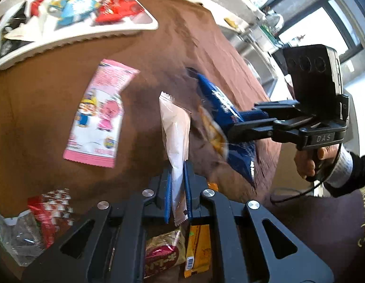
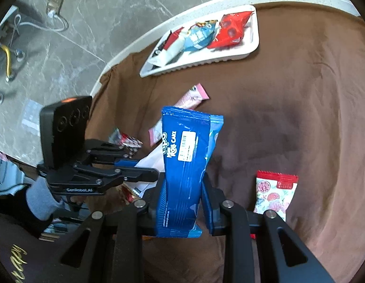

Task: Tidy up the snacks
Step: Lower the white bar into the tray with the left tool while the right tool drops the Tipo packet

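Note:
My left gripper (image 1: 177,184) is shut on a white snack packet (image 1: 175,127) and holds it above the brown cloth. My right gripper (image 2: 182,193) is shut on a blue roll cake packet (image 2: 184,155), also seen in the left wrist view (image 1: 220,110), held up beside the left one. A white tray (image 1: 135,27) at the far edge holds red (image 1: 117,7), light blue (image 1: 73,8) and other snack packets; it also shows in the right wrist view (image 2: 253,44). A pink cartoon packet (image 1: 99,115) lies flat on the cloth between the grippers and the tray.
Loose snacks lie near me: a red-and-white packet (image 1: 52,212), a clear wrapper (image 1: 14,235), a tan packet (image 1: 163,254) and an orange bar (image 1: 197,250). A floral red-topped packet (image 2: 274,193) lies right. The table edge (image 2: 125,54) curves left, above a grey floor.

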`<control>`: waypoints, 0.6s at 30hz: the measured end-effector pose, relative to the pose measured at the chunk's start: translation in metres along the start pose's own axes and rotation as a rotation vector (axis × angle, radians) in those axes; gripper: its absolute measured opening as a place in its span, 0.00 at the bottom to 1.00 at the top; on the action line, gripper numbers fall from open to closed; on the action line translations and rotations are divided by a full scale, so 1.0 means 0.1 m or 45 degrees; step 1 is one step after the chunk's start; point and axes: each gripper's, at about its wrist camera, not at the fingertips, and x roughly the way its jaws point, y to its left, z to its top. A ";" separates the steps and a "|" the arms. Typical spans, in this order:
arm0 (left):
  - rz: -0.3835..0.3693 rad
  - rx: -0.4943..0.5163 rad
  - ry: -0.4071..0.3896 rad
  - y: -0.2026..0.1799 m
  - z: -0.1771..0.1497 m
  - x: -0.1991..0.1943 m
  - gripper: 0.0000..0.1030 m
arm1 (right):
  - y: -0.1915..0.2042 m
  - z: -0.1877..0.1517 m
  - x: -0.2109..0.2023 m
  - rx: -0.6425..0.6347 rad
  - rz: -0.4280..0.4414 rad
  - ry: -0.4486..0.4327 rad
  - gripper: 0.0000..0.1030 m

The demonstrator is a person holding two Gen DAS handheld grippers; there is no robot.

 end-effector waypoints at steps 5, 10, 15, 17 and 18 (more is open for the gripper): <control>0.002 -0.065 -0.096 0.15 0.13 -0.26 0.08 | 0.00 0.15 -0.08 0.021 0.026 -0.034 0.29; 0.055 -0.130 -0.209 0.40 0.36 -0.55 0.08 | 0.01 0.48 -0.13 0.030 0.062 -0.077 0.29; 0.111 -0.201 -0.309 0.71 0.66 -0.80 0.08 | 0.02 0.92 -0.14 0.032 0.078 -0.123 0.29; 0.129 -0.221 -0.332 0.81 0.79 -0.83 0.08 | 0.04 1.09 -0.13 0.018 0.063 -0.139 0.29; 0.138 -0.234 -0.347 0.87 0.86 -0.85 0.08 | 0.04 1.19 -0.11 0.017 0.061 -0.147 0.29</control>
